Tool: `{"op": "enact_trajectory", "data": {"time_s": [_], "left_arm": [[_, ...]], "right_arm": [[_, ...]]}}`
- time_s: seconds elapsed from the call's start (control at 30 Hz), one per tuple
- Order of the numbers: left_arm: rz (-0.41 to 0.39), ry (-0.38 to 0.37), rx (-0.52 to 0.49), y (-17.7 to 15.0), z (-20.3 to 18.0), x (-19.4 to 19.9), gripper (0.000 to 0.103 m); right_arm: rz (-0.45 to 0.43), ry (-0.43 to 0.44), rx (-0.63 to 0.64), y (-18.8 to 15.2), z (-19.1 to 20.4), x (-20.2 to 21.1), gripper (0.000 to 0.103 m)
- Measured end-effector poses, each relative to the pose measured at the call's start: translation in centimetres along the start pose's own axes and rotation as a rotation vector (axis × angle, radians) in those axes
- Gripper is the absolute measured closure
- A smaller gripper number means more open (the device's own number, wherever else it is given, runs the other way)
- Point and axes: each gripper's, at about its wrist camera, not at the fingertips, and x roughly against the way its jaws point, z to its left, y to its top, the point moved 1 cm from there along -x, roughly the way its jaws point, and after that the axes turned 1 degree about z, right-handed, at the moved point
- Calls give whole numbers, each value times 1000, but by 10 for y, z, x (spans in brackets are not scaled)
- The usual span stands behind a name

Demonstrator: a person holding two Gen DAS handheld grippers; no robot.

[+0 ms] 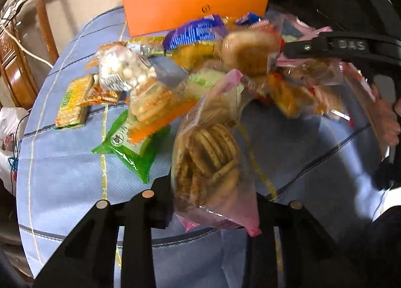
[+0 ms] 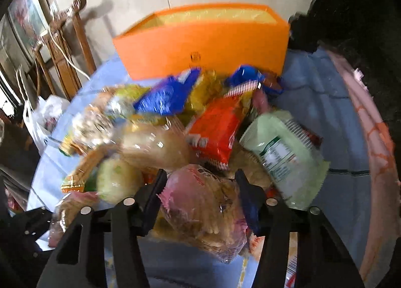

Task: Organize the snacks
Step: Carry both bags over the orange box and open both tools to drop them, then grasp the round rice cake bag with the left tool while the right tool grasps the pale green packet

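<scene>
The left gripper [image 1: 213,202] has its two black fingers closed on a clear bag of round crackers [image 1: 209,152] with pink printed edges; the bag's long axis runs away from the camera toward the heap, its bottom corner drooping between the fingers. The right gripper [image 2: 200,187] has its jaws pressed against both sides of a clear, pink-trimmed bag of pale biscuits [image 2: 208,212], which bulges between the fingers; motion blur hides how firm the hold is. That bag lies lengthwise toward the camera, at the near edge of the heap. Beyond both grippers the snack pile [image 1: 200,62] covers the middle of the blue checked tablecloth [image 1: 62,175]: a green packet [image 1: 130,147] points at the left gripper, a yellow wafer pack [image 1: 72,102] lies apart on the left, and a red packet [image 2: 215,132] and a pale green bag [image 2: 283,155] sit in front of the right gripper. An orange box [image 2: 200,44] stands upright, open at the top, just behind the pile. Bare cloth shows to the left and near right of the heap. A wooden chair [image 1: 22,44] stands past the table's left rim.
</scene>
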Motion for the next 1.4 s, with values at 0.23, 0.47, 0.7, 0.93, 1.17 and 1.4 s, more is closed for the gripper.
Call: {"op": "enact_trajectory", "data": {"time_s": [0.23,0.47,0.7,0.93,1.17,1.4], "left_arm": [[-65,-15,15,18,-3,30,73],[-194,-29,108,71,1,79,73],[-296,9,139,169,24,88,73],[-351,-58,178,285,59,50,73],[-306,-29,102,335,58,3,69],[-329,192,-111,267,47,22,4]], "right_arm": [[-77,11,-34,11,-11,56,47],[-182,30,-66,44,-21,96,47],[-352,-13,-103,123,-40,99,47],[-364,-27,-86,234,-59,38,47],[-313,-6,-97,279,-71,-18,42],[-277,-51,-83,241,-84,5,4]]}}
